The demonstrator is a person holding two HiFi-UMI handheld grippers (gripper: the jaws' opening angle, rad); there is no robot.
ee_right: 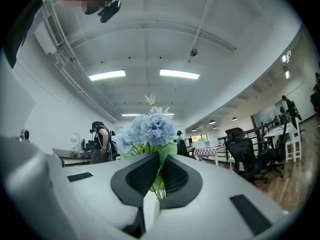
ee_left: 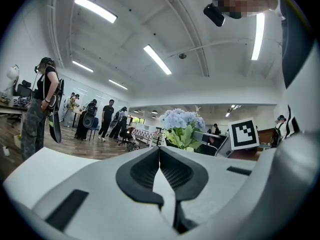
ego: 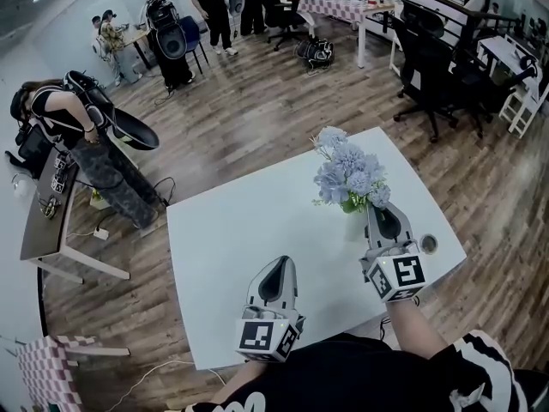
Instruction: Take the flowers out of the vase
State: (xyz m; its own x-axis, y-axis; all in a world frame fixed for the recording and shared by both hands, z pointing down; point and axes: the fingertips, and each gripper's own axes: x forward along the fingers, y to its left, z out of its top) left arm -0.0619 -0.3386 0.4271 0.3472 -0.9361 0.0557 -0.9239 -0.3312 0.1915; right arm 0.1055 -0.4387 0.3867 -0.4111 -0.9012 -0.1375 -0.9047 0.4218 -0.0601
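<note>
A bunch of pale blue flowers (ego: 347, 174) with green leaves stands over the right side of the white table (ego: 232, 230). My right gripper (ego: 375, 208) reaches in under the blooms and is shut on the green stems (ee_right: 159, 180), which run up between its pads to the flowers (ee_right: 150, 129). The vase is almost hidden behind the gripper and leaves; only a pale sliver (ego: 354, 225) shows below the bunch. My left gripper (ego: 280, 264) rests low over the table's near middle, shut with nothing between its pads. In the left gripper view (ee_left: 159, 150) the bouquet (ee_left: 181, 126) stands to the right ahead.
A small round object (ego: 428, 245) lies on the table near its right edge. A person (ego: 81, 136) bends over a desk (ego: 47, 221) at left. Black office chairs (ego: 433, 67) stand at the far right, and several people (ego: 210, 3) are at the back of the room.
</note>
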